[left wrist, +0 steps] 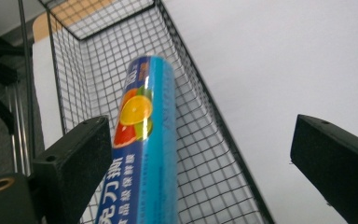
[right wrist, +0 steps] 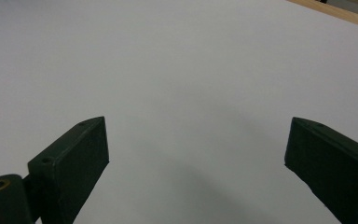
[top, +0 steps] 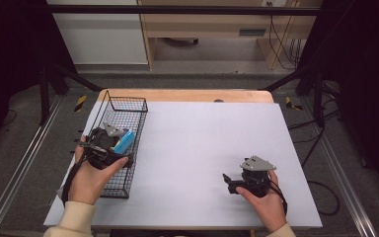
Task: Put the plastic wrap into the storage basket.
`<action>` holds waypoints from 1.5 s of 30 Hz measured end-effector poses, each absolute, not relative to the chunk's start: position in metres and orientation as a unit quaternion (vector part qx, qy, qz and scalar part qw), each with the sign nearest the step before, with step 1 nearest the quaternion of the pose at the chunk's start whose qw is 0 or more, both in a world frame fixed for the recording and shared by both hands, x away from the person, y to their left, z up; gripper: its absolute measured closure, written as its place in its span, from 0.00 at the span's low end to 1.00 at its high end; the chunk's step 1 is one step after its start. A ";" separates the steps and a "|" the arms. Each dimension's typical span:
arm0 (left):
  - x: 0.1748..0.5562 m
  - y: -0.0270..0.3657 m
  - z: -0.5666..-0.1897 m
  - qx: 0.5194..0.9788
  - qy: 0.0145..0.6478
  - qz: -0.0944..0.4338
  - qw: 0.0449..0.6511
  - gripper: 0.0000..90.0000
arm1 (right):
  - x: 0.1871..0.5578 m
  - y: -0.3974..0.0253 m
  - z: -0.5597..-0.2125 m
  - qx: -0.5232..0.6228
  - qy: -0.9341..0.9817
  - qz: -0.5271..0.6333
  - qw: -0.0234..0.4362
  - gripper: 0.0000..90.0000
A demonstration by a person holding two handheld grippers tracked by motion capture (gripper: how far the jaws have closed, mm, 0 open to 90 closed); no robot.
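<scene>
a black wire basket (top: 109, 148) sits along the left side of the table (top: 202, 148), which is covered by a pale grey sheet with a strip of bare wood showing at its far edge. inside the basket lies a blue roll (top: 124, 140) in a printed wrapper, its length running from near to far. in the left gripper view the roll (left wrist: 150, 140) shows a picture of orange fruit and white lettering, and it rests on the mesh floor of the basket (left wrist: 200, 140) with its far end tipped toward the right wall.

the left tongs (top: 109, 138) are over the near half of the basket, held by the person's left hand (top: 91, 175). in the left gripper view the left tongs (left wrist: 200, 158) are spread wide: one jaw stands just beside the near part of the roll on its left, and i cannot tell whether it touches; the other jaw is well apart to the right, above the bare sheet outside the basket. nothing is pinched.

the right tongs (top: 228, 181) rest low over the near right part of the table, held by the person's right hand (top: 266, 200), with a grey three-cornered plate on top, and point left. in the right gripper view the right tongs (right wrist: 196, 149) are spread wide over the plain sheet, with nothing between the jaws.
</scene>
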State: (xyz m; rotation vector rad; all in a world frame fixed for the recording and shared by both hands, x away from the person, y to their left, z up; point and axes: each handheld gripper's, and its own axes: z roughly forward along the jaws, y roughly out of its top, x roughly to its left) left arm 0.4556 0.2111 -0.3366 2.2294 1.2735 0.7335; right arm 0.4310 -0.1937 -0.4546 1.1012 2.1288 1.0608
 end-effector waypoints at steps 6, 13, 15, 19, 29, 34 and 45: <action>0.448 0.195 -0.330 0.813 0.443 0.270 0.262 0.06 | 0.431 -0.195 -0.454 0.407 0.784 0.391 0.258 0.07; 0.441 0.165 -0.331 0.828 0.410 0.261 0.279 0.06 | 0.431 -0.196 -0.453 0.402 0.783 0.395 0.263 0.06; 0.439 0.158 -0.332 0.831 0.402 0.261 0.283 0.06 | 0.431 -0.196 -0.453 0.400 0.782 0.397 0.264 0.05; 0.438 0.145 -0.336 0.837 0.391 0.252 0.288 0.07 | 0.432 -0.198 -0.453 0.399 0.783 0.397 0.267 0.05; 0.438 0.119 -0.351 0.848 0.365 0.243 0.299 0.06 | 0.431 -0.200 -0.450 0.398 0.779 0.403 0.269 0.05; 0.440 0.106 -0.364 0.854 0.362 0.224 0.300 0.07 | 0.431 -0.201 -0.450 0.401 0.778 0.402 0.269 0.05; 0.445 0.087 -0.399 0.858 0.359 0.201 0.308 0.07 | 0.431 -0.202 -0.450 0.398 0.777 0.404 0.274 0.06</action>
